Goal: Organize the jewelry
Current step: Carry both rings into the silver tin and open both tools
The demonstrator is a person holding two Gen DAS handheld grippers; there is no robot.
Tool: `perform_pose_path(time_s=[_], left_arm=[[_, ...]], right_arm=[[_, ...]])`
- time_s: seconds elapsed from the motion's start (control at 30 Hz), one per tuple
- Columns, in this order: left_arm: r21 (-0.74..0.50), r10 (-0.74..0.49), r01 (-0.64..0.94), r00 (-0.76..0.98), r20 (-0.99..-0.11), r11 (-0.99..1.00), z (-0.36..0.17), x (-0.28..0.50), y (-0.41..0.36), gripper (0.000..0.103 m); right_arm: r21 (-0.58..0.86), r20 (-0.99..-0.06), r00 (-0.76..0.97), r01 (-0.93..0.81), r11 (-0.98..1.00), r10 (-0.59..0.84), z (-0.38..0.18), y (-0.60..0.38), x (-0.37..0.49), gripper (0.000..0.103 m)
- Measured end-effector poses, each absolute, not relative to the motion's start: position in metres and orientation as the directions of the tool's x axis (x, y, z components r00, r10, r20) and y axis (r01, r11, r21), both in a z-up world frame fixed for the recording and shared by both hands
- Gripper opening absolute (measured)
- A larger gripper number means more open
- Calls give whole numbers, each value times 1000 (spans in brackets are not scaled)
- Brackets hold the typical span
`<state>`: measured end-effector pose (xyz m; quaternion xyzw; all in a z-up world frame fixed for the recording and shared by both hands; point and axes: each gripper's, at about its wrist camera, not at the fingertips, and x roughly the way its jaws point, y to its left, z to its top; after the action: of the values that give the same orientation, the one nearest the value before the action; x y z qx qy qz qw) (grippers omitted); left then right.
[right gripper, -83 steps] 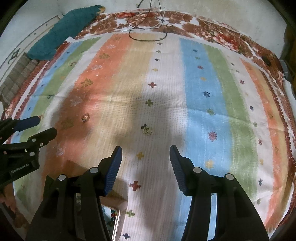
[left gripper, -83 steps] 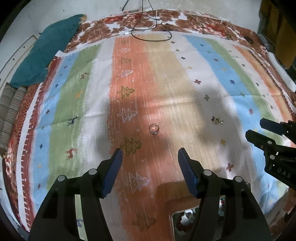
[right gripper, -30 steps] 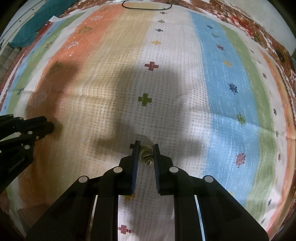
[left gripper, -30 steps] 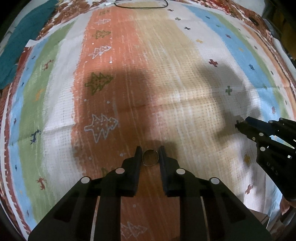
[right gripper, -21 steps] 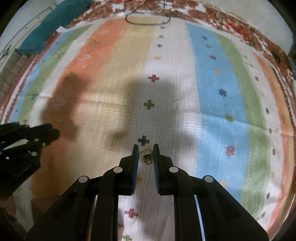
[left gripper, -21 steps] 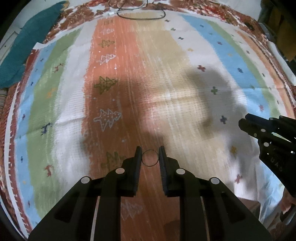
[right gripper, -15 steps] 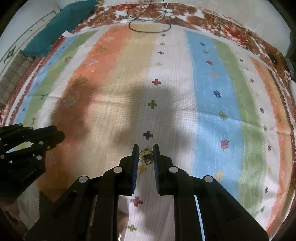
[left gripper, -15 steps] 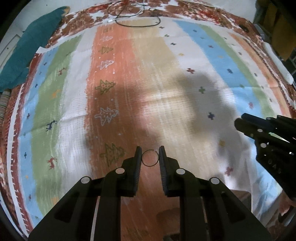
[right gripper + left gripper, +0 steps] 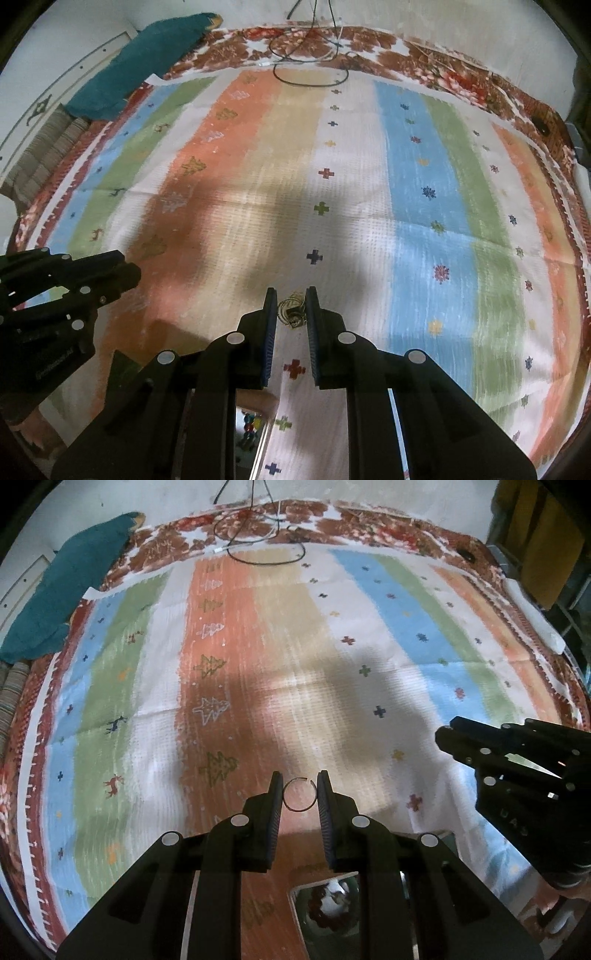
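Holding one piece apiece, both claws hang above the striped cloth (image 9: 258,657), which serves as the reference landmark. Left claw (image 9: 299,794): nearly closed, pinching a thin wire hoop (image 9: 299,794) by its two sides; hoop has a small gap at the top and sits clear of the cloth, over the orange stripe. Right claw (image 9: 291,308): narrowed further, clamped on a small gold tangle of jewelry (image 9: 290,311), probably earrings, detail too fine to tell; it sits over the white stripe with crosses.

Judgement: light side-pinches suit thin metal, gripping across the width so neither piece slips out or bends. Both items lifted together suggests a carry toward the open box (image 9: 328,904) at the cloth's near edge, below the claws; beads or similar show inside it.

Writing: raised letters on the right claw's body in the left view, roughly "UAS", incomplete. A label on the left claw's body in the right view is illegible.

A black cable (image 9: 264,550) loops at the cloth's far edge, and a teal fabric bundle (image 9: 66,602) lies at its far-left corner.
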<state>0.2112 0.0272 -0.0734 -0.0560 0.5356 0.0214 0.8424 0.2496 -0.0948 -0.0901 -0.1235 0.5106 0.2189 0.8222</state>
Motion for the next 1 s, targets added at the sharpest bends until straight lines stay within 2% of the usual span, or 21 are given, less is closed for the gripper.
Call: perform_pose_path(time_s=[1.0], left_arm=[[-111, -56, -78, 509, -859, 991, -46, 137, 7, 18]], right_arm=[[35, -862, 409, -542, 840, 300, -69, -107, 175, 16]])
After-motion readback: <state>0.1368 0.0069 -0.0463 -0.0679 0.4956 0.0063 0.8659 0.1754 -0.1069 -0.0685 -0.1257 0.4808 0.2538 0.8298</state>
